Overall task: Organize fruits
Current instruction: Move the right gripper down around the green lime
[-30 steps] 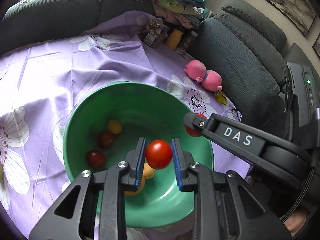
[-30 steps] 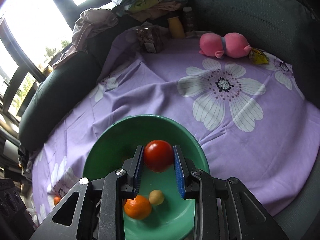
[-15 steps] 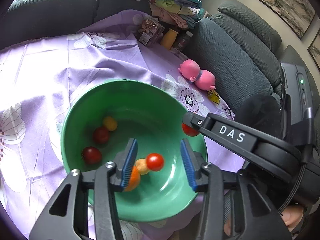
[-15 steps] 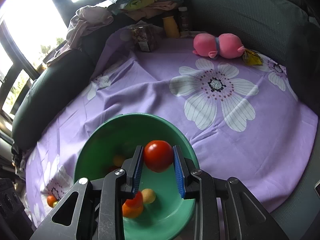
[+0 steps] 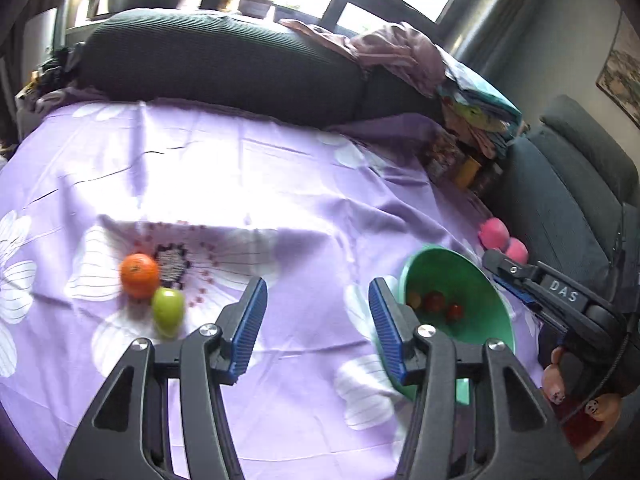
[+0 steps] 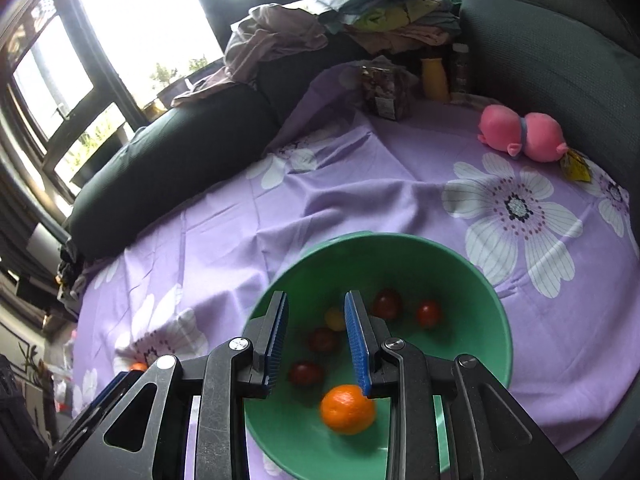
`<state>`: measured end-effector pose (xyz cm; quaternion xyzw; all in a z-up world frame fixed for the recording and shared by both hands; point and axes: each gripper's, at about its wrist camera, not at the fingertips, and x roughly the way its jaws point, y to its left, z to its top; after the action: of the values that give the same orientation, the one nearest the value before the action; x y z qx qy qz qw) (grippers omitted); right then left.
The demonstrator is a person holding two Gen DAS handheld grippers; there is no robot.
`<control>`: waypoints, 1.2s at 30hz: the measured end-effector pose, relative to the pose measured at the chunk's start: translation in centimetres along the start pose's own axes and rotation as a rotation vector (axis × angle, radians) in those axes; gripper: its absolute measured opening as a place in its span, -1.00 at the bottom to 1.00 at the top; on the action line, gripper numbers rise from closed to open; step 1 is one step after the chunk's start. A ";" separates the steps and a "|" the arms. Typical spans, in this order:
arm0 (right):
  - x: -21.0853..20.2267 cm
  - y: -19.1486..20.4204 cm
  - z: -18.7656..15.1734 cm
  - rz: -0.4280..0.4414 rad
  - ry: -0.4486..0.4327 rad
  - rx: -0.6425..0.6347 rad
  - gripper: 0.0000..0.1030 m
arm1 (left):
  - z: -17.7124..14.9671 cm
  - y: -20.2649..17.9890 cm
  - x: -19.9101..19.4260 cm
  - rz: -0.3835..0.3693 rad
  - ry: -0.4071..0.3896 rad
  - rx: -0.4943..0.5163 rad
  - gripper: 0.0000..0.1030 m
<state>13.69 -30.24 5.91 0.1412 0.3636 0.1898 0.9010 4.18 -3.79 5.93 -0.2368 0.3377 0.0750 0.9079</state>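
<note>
A green bowl sits on the purple flowered cloth and holds an orange, several small red tomatoes and a small yellow fruit. My right gripper is open and empty, just above the bowl. My left gripper is open wide and empty over the cloth, left of the bowl. An orange and a green fruit lie on the cloth ahead and to the left of it. The right gripper shows at the bowl's far side in the left wrist view.
A pink plush toy lies at the cloth's far right. A snack bag, a yellow bottle and piled clothes stand at the back. Dark sofa cushions ring the cloth.
Both grippers have opened and let their tomatoes fall into the bowl. My left gripper has swung left, away from the bowl, toward the orange and green fruit.
</note>
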 end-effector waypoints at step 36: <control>16.5 15.6 -9.3 0.475 0.654 -0.143 -0.43 | -2.3 11.7 6.0 0.051 0.215 -0.218 -0.37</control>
<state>14.29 -8.00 -4.39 0.0904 0.5739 0.4524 0.6766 3.97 5.17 -3.96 -0.3319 0.4288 0.1084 0.8332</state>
